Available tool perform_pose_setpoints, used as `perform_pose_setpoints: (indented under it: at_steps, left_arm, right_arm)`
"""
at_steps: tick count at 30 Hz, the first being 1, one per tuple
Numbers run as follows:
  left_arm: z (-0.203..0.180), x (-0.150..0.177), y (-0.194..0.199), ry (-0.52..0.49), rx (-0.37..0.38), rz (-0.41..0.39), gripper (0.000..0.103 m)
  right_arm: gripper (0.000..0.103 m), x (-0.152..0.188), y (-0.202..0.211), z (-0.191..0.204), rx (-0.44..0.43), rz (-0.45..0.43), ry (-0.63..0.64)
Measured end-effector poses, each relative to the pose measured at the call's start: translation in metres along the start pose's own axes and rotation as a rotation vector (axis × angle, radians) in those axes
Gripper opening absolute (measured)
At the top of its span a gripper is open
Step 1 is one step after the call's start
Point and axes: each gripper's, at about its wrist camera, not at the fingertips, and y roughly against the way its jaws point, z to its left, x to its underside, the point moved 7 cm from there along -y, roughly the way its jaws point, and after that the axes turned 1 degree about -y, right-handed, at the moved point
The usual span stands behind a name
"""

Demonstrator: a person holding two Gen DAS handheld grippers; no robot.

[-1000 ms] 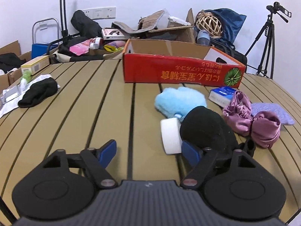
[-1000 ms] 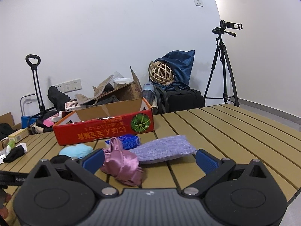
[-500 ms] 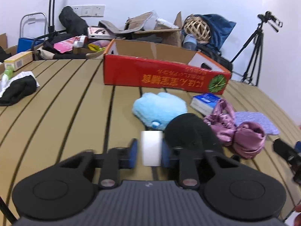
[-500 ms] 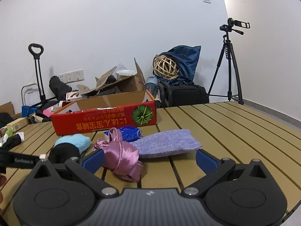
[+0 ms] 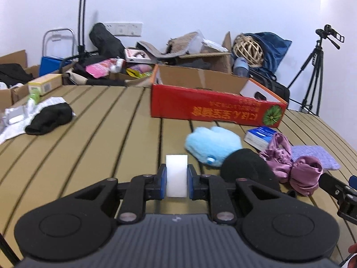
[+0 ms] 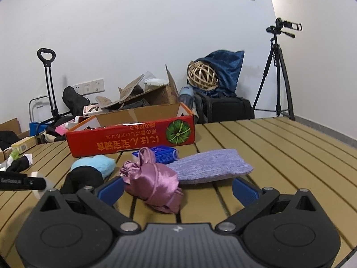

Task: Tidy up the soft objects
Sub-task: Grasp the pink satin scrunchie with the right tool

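Observation:
My left gripper (image 5: 176,182) is shut on a white foam block (image 5: 176,175), held just above the slatted table. Right of it lie a fluffy light-blue item (image 5: 213,146), a black soft cap (image 5: 247,167), a pink satin cloth (image 5: 294,169) and a lilac knitted cloth (image 5: 312,156). My right gripper (image 6: 177,188) stands open low over the table, with the pink satin cloth (image 6: 154,183) between its fingers and the lilac cloth (image 6: 212,166) just beyond. The red cardboard box (image 6: 131,139) stands open behind them.
A blue tissue pack (image 6: 159,154) lies by the red box (image 5: 214,109). A black sock on white paper (image 5: 49,117) rests at the table's left. Clutter, cartons and a hand trolley (image 5: 81,22) sit beyond the far edge; a tripod (image 6: 276,73) stands at the right.
My left gripper closed on the white foam block and lifted it slightly off the table. My right gripper drew nearer to the pink satin cloth, staying open.

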Motion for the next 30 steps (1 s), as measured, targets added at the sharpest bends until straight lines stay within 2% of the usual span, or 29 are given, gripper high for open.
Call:
perform_pose_setpoints:
  at_steps: [11, 21, 23, 25, 30]
  left_arm:
    - [0.038, -0.002, 0.02, 0.017, -0.057, -0.018, 0.018]
    - [0.051, 0.0, 0.021, 0.037, -0.063, -0.004, 0.018]
    - [0.052, 0.001, 0.021, 0.038, -0.065, -0.003, 0.018]
    - [0.051, 0.002, 0.021, 0.035, -0.063, 0.001, 0.018]
    - [0.045, 0.005, 0.021, 0.026, -0.051, 0.006, 0.018]
  right_arm:
    - [0.103, -0.006, -0.032, 0.023, -0.013, 0.078, -0.049]
    - [0.102, -0.003, -0.057, 0.027, 0.017, 0.141, -0.034]
    - [0.096, -0.002, -0.059, 0.028, 0.016, 0.148, -0.023]
    - [0.08, -0.001, -0.061, 0.03, 0.02, 0.153, -0.011]
    - [0.065, 0.002, -0.061, 0.033, 0.006, 0.166, 0.004]
